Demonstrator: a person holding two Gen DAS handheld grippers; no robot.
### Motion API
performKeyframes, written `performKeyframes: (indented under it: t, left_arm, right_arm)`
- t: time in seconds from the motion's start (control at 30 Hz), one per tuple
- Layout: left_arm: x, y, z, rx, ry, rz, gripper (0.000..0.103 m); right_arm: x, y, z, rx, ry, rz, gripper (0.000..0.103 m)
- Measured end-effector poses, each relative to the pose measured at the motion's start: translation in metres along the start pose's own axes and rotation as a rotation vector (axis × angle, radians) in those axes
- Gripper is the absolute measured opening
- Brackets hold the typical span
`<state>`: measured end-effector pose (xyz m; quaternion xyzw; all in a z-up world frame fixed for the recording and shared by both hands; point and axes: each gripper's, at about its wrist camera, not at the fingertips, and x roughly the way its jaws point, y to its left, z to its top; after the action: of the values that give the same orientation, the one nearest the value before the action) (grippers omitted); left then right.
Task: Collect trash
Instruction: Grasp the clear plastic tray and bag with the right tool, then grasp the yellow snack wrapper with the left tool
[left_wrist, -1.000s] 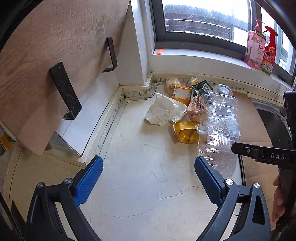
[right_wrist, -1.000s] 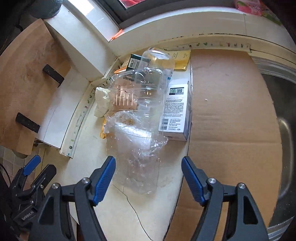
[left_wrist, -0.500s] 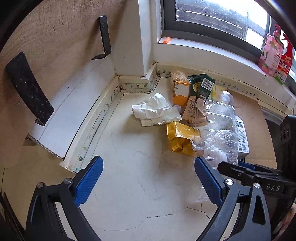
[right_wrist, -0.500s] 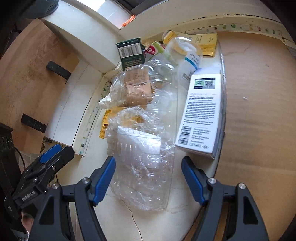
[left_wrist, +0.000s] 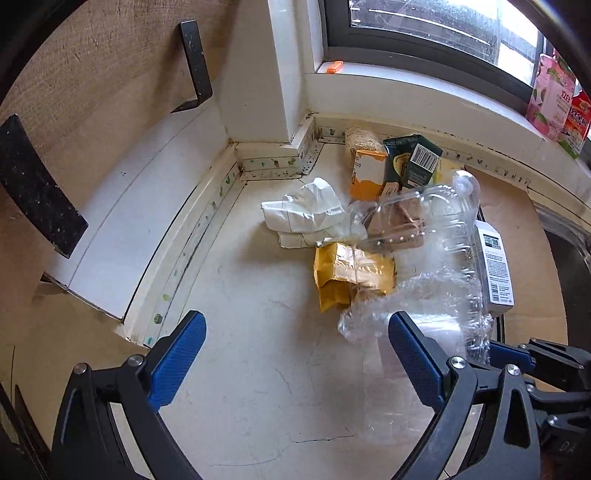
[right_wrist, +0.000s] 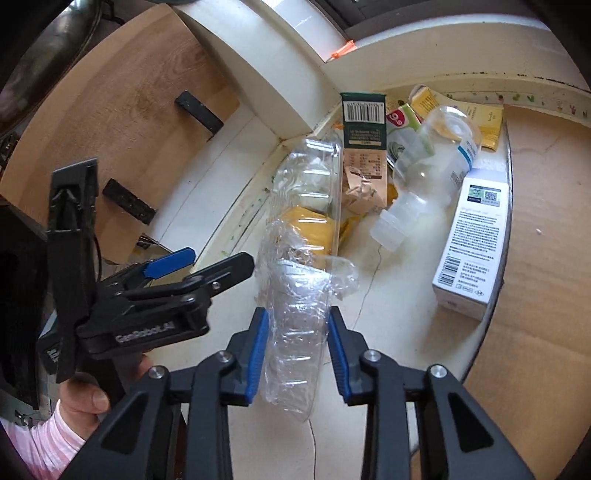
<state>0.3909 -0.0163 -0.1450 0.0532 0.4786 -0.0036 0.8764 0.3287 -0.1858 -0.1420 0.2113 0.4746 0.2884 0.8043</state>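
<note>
My right tool (right_wrist: 295, 350) pinched the crumpled clear plastic container (right_wrist: 295, 295). My left tool (left_wrist: 295, 354) hung spread wide above the bench (left_wrist: 258, 387).

Two close wrist views, shared trash pile (left_wrist: 373, 236)

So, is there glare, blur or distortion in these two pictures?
Left wrist view: window overexposed, wall lines bowed by the fisheye, focus sharp. Right wrist view: straight counter edge curves strongly; clear plastic tray in the right hand-held gripper shows soft highlights, no blur.
</note>
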Motion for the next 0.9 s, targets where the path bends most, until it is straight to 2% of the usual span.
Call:
performKeyframes:
  t: [0.2,0.37,0.5,0.6,0.67,0.83,0.87,0.9]
  left_arm:
    - [-0.003,0.003,0.007,-0.02,-0.012,-0.01,0.098]
    - [-0.004,0.001,0.009,-0.035,-0.015,-0.022,0.098]
    - [0.006,-0.006,0.014,-0.037,0.006,-0.045,0.098]
    - [0.02,-0.014,0.02,-0.042,0.041,-0.085,0.098]
    - [0.034,-0.019,0.026,-0.052,0.061,-0.099,0.098]
    - [0.069,-0.029,0.037,-0.071,0.121,-0.09,0.098]
    - [0.075,-0.03,0.039,-0.075,0.134,-0.085,0.098]
    - [0.082,-0.031,0.04,-0.078,0.149,-0.08,0.098]
  right_arm:
    - [-0.029,0.021,-0.009,-0.041,-0.066,-0.012,0.024]
    - [-0.065,0.026,-0.012,-0.003,-0.158,-0.069,0.02]
    - [-0.101,0.032,-0.013,0.018,-0.265,-0.151,0.02]
    - [-0.117,0.032,-0.013,0.029,-0.328,-0.245,0.02]
    - [-0.122,0.027,-0.012,0.058,-0.35,-0.295,0.02]
    - [-0.129,0.008,-0.011,0.141,-0.378,-0.341,0.019]
    - [-0.127,0.005,-0.01,0.152,-0.379,-0.34,0.01]
    - [-0.127,0.002,-0.01,0.159,-0.372,-0.337,0.006]
